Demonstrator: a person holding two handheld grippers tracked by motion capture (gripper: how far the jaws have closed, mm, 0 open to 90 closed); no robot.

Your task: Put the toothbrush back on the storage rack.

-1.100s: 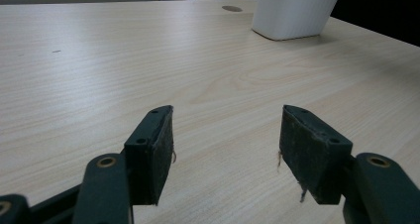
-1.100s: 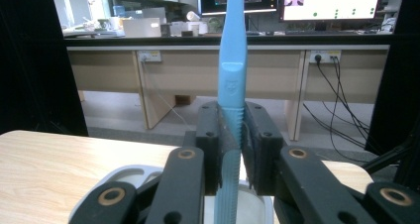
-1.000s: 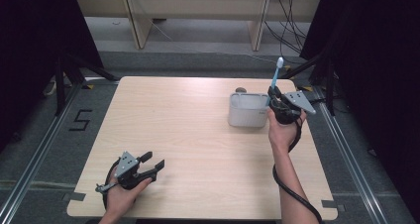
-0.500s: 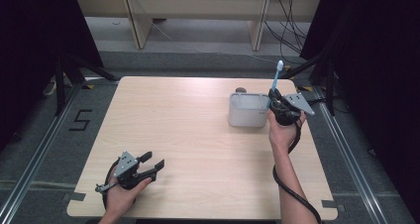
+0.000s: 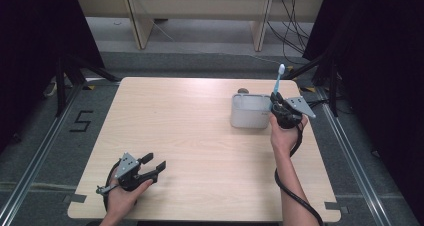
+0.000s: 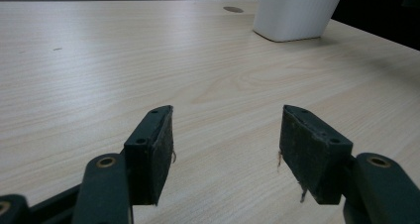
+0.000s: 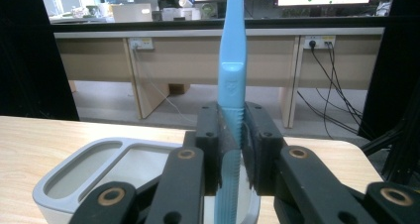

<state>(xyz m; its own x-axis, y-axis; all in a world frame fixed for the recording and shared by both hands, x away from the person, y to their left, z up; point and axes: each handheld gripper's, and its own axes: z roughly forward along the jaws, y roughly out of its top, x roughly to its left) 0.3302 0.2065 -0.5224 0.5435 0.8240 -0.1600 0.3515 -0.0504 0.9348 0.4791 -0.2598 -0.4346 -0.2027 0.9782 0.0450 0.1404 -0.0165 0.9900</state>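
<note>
A light blue toothbrush stands upright, clamped between the jaws of my right gripper, which is shut on its handle. From the high view its white head points up above the right gripper at the right end of a white two-compartment holder. The handle's lower end hangs over the holder's rounded right compartment. My left gripper rests near the table's front left, open and with nothing between its fingers.
The wooden table has a small round grommet behind the holder. The holder stands far ahead of the left gripper. Beyond the table's far edge are desk legs and cables on the floor.
</note>
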